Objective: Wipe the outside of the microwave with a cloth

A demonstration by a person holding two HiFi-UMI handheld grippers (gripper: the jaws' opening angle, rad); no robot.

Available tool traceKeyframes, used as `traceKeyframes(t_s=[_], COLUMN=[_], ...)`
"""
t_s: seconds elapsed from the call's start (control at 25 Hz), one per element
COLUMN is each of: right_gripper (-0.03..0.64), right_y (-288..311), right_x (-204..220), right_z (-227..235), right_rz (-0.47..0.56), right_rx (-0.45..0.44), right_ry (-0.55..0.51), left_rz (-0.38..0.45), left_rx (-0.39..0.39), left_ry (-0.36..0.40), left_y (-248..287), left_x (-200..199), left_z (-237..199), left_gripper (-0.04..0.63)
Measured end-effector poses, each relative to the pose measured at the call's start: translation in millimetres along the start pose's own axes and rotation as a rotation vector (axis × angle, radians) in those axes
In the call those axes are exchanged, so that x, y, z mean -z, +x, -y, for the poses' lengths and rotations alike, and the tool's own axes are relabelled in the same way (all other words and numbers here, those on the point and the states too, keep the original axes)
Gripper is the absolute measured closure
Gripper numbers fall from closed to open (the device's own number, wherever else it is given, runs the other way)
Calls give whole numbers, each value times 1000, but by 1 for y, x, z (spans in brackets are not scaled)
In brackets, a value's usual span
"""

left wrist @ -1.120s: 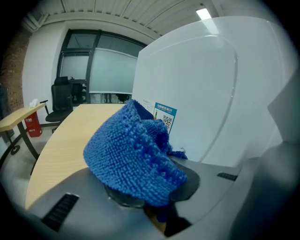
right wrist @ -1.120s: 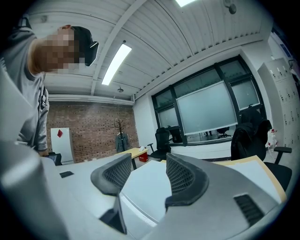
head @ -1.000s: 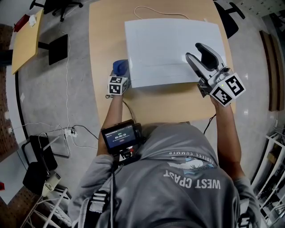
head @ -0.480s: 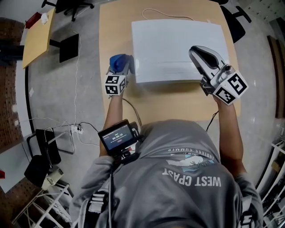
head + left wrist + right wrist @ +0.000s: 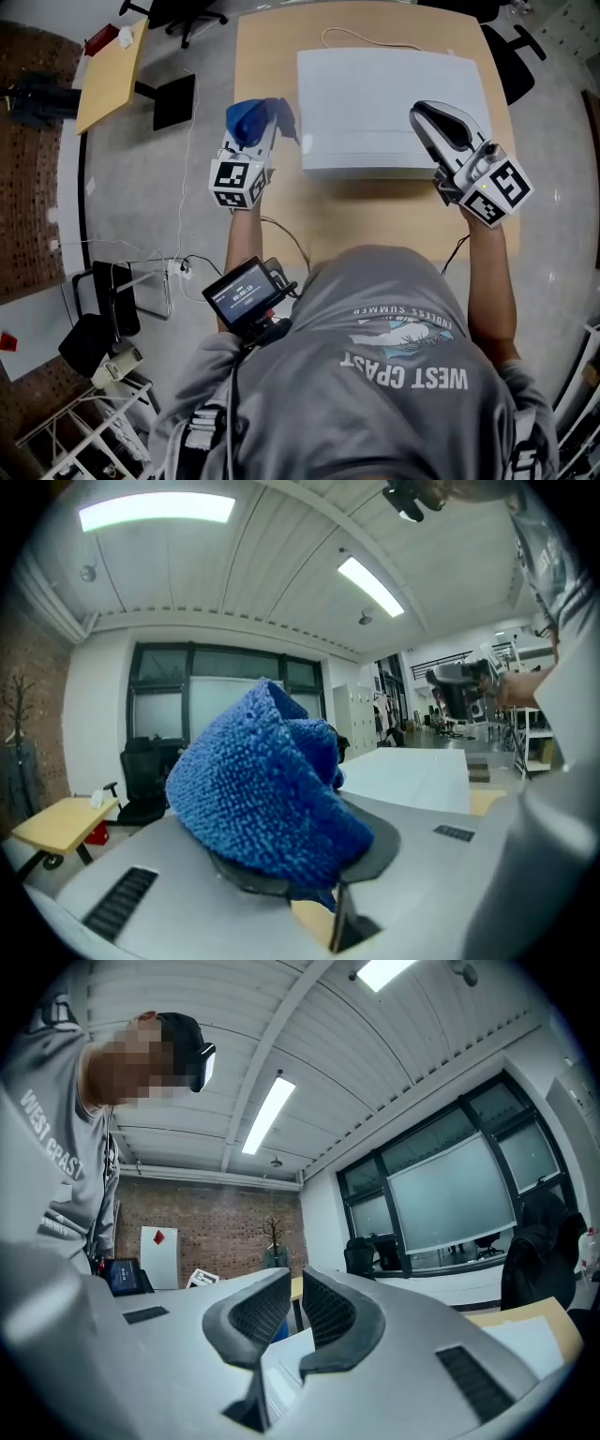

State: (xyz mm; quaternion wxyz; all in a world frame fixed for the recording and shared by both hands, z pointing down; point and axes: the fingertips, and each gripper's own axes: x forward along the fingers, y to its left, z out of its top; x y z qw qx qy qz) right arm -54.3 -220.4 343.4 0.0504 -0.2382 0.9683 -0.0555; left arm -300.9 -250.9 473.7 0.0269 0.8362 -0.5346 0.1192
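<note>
The left gripper [image 5: 314, 869] is clamping a bunched blue cloth [image 5: 267, 780] between its jaws, with most of the fabric mounding up above them and a small tail hanging below. The right gripper [image 5: 295, 1302] has just been closing its jaws. They are now standing nearly together with nothing between them.

Further out, the left gripper is holding the cloth in the air just beside the left wall of the microwave [image 5: 384, 103], near its front corner and apart from it. The right gripper is reaching over the right front corner of the lid; whether it is touching there cannot be told. The microwave is sitting as a white box on the wooden table [image 5: 375, 216], with its cord trailing off the back.

The step in hand appears to be bringing the cloth to a first surface. To do it well, the thick bunched face should be meeting the panel rather than the hard jaw tips, pressed flat and drawn in long overlapping strokes. The empty gripper would likely be steadying the box, since a light casing may be sliding under sideways pressure.
</note>
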Motion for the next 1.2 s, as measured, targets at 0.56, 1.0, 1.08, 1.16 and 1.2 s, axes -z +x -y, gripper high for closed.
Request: traceKeyframes(t_s=[0.56, 1.0, 1.08, 1.16, 1.2], right_gripper=[584, 584, 584, 584, 584], right_y=[-22, -26, -24, -23, -22], right_x=[21, 3, 14, 23, 28], right_z=[-3, 9, 4, 1, -1], right_rz=[-54, -56, -56, -59, -60], right_rx=[-5, 3, 2, 4, 5], right_ry=[4, 9, 10, 12, 13], left_rz=[223, 238, 236, 234, 233], left_rx=[156, 218, 221, 226, 229], left_ry=[130, 153, 155, 158, 159], left_y=[-31, -20, -23, -25, -25], left_x=[-108, -130, -120, -112, -108], left_z=[55, 68, 67, 66, 66], left_gripper=[509, 509, 509, 509, 509])
